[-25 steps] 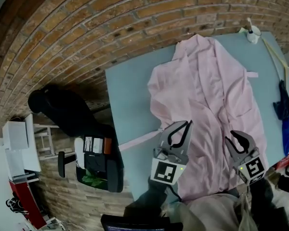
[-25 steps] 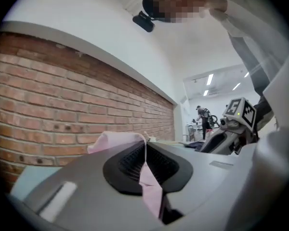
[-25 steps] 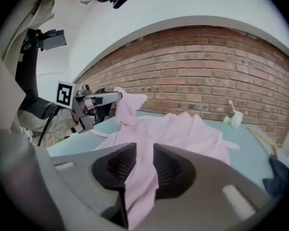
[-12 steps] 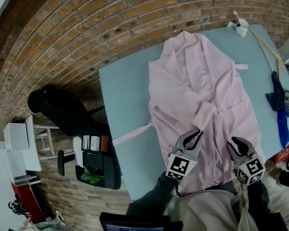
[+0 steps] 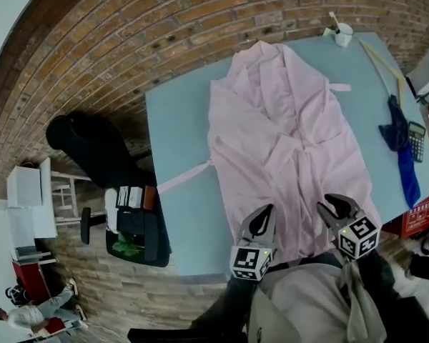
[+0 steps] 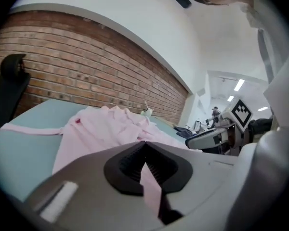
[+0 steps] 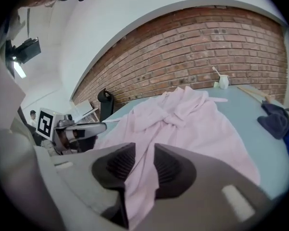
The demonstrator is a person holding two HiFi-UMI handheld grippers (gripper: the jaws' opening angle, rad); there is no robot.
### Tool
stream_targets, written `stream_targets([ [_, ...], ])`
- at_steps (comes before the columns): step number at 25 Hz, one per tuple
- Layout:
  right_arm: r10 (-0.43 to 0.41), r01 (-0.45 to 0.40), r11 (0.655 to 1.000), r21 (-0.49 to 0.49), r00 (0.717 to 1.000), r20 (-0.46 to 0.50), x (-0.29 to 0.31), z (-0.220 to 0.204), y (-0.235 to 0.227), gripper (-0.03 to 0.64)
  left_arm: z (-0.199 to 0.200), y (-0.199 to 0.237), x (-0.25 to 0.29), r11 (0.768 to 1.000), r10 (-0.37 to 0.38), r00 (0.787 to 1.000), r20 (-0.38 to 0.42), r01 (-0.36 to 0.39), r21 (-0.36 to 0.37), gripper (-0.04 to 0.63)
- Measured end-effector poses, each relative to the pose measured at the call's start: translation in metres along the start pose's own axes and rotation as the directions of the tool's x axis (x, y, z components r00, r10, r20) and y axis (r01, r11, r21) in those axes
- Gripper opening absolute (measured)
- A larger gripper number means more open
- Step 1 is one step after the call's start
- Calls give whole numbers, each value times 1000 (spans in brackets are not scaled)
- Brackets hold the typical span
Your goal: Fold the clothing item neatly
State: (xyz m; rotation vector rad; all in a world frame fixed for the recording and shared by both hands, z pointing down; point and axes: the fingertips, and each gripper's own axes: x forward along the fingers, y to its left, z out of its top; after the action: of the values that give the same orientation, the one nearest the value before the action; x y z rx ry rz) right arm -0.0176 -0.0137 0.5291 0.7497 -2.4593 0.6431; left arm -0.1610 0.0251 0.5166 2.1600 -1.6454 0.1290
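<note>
Red-brick wall behind a pale blue table, with a white ceiling and strip lights further back in the gripper views. Black chair off the table's left side, and beside it a dark bag with something green inside.

Spread lengthwise down the table, a pale pink robe: collar at the wall end, hem at the near edge, front panels crossed and rumpled, one sleeve folded in over the middle. Pink belt trailing off the table's left edge, a short end poking out on the right.

Left tongs clenched tip to tip on the pink robe near its hem, a strip of cloth pinched between the pads. Right tongs just eased a little wider, a thick fold of the same hem filling the gap and pressed by both pads.

At the far right corner, a white cup with a thin stick-like thing standing in it, too small to identify. Along the right edge, a wooden stick, then a dark blue cloth draped over the side, a calculator just beside it.
</note>
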Motion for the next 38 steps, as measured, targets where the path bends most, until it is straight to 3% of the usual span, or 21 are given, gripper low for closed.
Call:
stream_targets([
  [3, -13, 14, 1000, -19, 998, 54, -40, -12, -16, 3, -15, 1, -46, 986, 158, 987, 9, -158, -44, 8],
  [8, 16, -14, 999, -40, 998, 57, -94, -54, -26, 2, -48, -27, -102, 932, 353, 935, 17, -351, -90, 8],
  [12, -3, 7, 997, -79, 999, 45, -124, -89, -34, 2, -72, -61, -121, 898, 430, 902, 24, -425, -114, 8],
  [16, -119, 122, 989, -84, 992, 35, -155, -120, -62, 2, -94, -71, -139, 860, 500, 866, -9, -498, -108, 8],
  [21, -263, 262, 963, -67, 965, 0, -188, -164, -105, 8, -128, -52, -169, 802, 578, 814, -60, -581, -139, 9],
  [23, -286, 285, 957, -48, 958, -13, -189, -175, -119, 50, -143, -41, -177, 784, 595, 800, -77, -598, -163, 85],
  [25, -303, 302, 952, -48, 952, -38, -186, -184, -130, 163, -157, -32, -184, 773, 600, 794, -96, -607, -186, 217],
  [28, -339, 336, 940, -56, 939, -61, -182, -193, -147, 262, -182, -22, -191, 758, 601, 787, -139, -616, -215, 277],
  [31, -363, 360, 931, -59, 930, -52, -179, -199, -151, 298, -206, -14, -198, 745, 596, 780, -190, -625, -231, 338],
  [34, -406, 403, 911, -84, 914, -25, -183, -196, -150, 299, -218, 1, -204, 707, 625, 754, -204, -657, -264, 410],
  [35, -413, 411, 908, -80, 910, -18, -185, -195, -149, 299, -220, 6, -205, 704, 624, 757, -196, -653, -279, 417],
  [36, -407, 406, 912, -65, 913, -9, -187, -196, -147, 299, -223, 10, -205, 716, 608, 770, -192, -637, -285, 433],
  [38, -341, 341, 940, -14, 940, 24, -186, -199, -140, 299, -235, 12, -202, 776, 537, 817, -209, -576, -256, 445],
])
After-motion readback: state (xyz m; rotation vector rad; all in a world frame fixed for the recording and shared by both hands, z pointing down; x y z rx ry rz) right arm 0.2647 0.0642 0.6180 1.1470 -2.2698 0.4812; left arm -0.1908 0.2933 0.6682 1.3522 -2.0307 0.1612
